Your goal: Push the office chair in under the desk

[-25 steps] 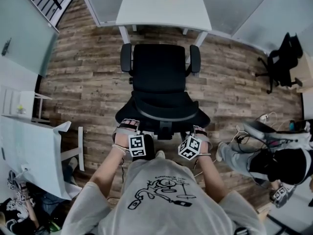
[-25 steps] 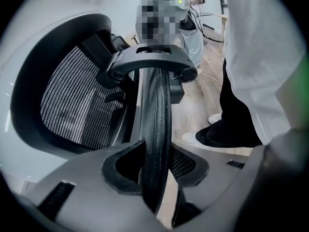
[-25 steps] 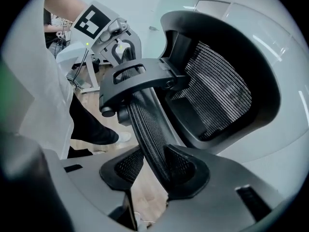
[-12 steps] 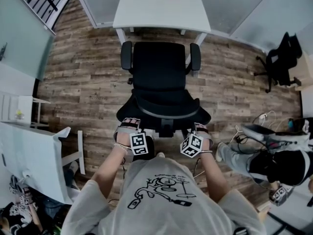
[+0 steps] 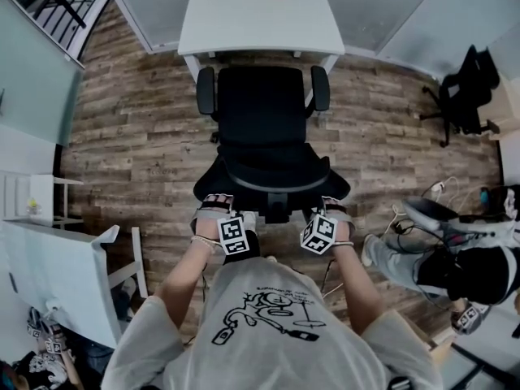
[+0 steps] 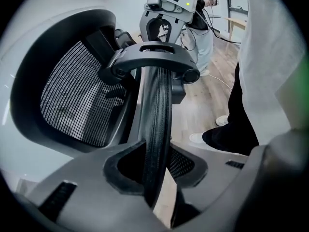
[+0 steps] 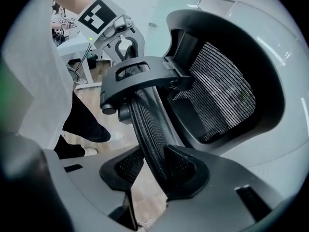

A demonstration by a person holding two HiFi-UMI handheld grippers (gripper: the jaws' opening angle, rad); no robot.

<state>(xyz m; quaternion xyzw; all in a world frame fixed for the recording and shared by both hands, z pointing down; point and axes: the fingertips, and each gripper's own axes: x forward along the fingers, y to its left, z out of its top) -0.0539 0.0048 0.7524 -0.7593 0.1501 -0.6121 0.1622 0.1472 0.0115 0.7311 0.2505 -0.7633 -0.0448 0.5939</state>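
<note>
The black office chair (image 5: 264, 128) faces the white desk (image 5: 260, 19), its armrests level with the desk's front legs. I stand behind it with both grippers on the top rim of the mesh backrest (image 5: 272, 187). My left gripper (image 5: 218, 210) has just been closing, and the rim (image 6: 157, 124) runs between its pads (image 6: 186, 161), which press on it. My right gripper (image 5: 331, 211) grips the same rim (image 7: 149, 129) farther right. In the left gripper view the left gripper (image 6: 157, 166) straddles the rim; so does the right gripper (image 7: 154, 170) in its own view.
A second black chair (image 5: 463, 96) stands at the far right. A seated person (image 5: 455, 270) and floor cables (image 5: 406, 218) are to my right. A white table (image 5: 57, 275) stands at my left. Glass walls flank the desk.
The chair and both grippers have moved forward towards the desk. The armrests now sit closer to the desk's front edge.
</note>
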